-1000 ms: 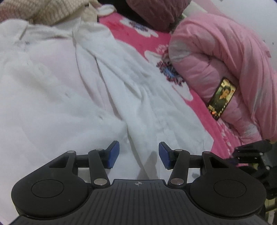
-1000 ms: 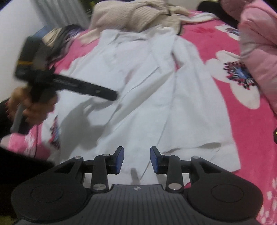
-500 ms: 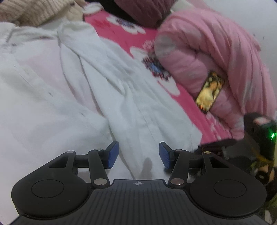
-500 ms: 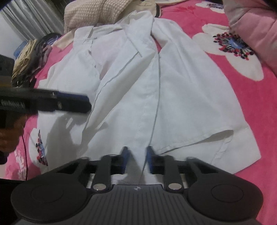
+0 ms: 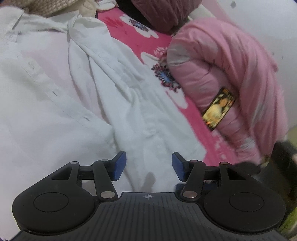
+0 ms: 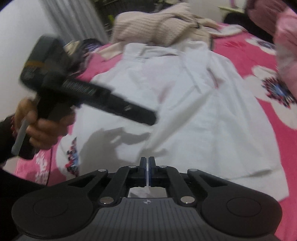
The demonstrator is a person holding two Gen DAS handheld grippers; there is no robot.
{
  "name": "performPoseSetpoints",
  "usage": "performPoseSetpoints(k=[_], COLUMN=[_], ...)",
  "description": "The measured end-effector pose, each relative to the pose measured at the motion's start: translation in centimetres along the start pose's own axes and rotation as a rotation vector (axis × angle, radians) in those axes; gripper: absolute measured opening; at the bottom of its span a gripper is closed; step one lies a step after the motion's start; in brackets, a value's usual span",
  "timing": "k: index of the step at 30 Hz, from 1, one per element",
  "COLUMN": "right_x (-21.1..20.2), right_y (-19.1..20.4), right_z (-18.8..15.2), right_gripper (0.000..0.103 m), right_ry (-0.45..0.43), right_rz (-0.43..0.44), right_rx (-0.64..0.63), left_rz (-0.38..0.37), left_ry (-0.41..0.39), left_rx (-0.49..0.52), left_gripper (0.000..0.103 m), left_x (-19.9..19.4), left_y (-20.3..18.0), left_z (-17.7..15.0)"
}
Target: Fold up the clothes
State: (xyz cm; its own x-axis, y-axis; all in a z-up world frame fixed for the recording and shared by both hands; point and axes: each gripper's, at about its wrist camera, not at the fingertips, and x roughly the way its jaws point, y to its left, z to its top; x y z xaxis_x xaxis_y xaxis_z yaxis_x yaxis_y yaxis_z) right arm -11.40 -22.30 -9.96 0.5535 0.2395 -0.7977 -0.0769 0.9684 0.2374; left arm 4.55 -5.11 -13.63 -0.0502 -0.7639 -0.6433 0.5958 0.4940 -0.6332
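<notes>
A white button-up shirt point(image 5: 78, 96) lies spread open on a pink flowered bedcover point(image 5: 130, 35). My left gripper point(image 5: 148, 166) hovers open just over the shirt's lower right panel, with nothing between its blue pads point(image 5: 118, 166). In the right wrist view the shirt point(image 6: 213, 129) fills the middle. My right gripper point(image 6: 148, 171) is shut on the shirt's lower front edge, and a flap of cloth rises from its pads. The left gripper point(image 6: 111, 100), blurred and held by a hand point(image 6: 42, 128), reaches over the shirt from the left.
A rolled pink quilt point(image 5: 232, 74) lies along the right side with a phone point(image 5: 218, 109) resting on it. A beige knitted garment point(image 6: 157, 24) is heaped beyond the collar. A dark reddish pillow point(image 5: 163, 13) sits at the bed's far end.
My right gripper went from open to shut, pinching the shirt's lower front edge, and the cloth there has lifted. The left gripper stayed open and shifted over the right panel.
</notes>
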Motion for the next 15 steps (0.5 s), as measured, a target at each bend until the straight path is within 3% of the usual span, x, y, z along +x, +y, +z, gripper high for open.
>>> performPoseSetpoints(k=[3,6,10,15], right_x=[-0.1,0.4,0.9,1.7], right_y=[1.2,0.1,-1.5,-3.4], right_z=[0.2,0.1,-0.1,-0.4], right_gripper=[0.002,0.006,0.029,0.032], right_ry=[-0.011,-0.006,0.001,0.009], right_rz=[0.005,-0.008,-0.026,-0.049], right_rx=[-0.045,-0.002,0.056,0.128], left_rz=[0.008,0.013,0.022,0.050], left_ry=[0.009,0.018,0.032,0.053], left_rx=[0.004,0.005,0.010,0.028], left_gripper=[0.056,0.056,0.056,0.056], left_x=[0.2,0.5,0.9,1.6], left_y=[0.0,0.2,0.5,0.6], left_z=[0.1,-0.2,-0.5,-1.2])
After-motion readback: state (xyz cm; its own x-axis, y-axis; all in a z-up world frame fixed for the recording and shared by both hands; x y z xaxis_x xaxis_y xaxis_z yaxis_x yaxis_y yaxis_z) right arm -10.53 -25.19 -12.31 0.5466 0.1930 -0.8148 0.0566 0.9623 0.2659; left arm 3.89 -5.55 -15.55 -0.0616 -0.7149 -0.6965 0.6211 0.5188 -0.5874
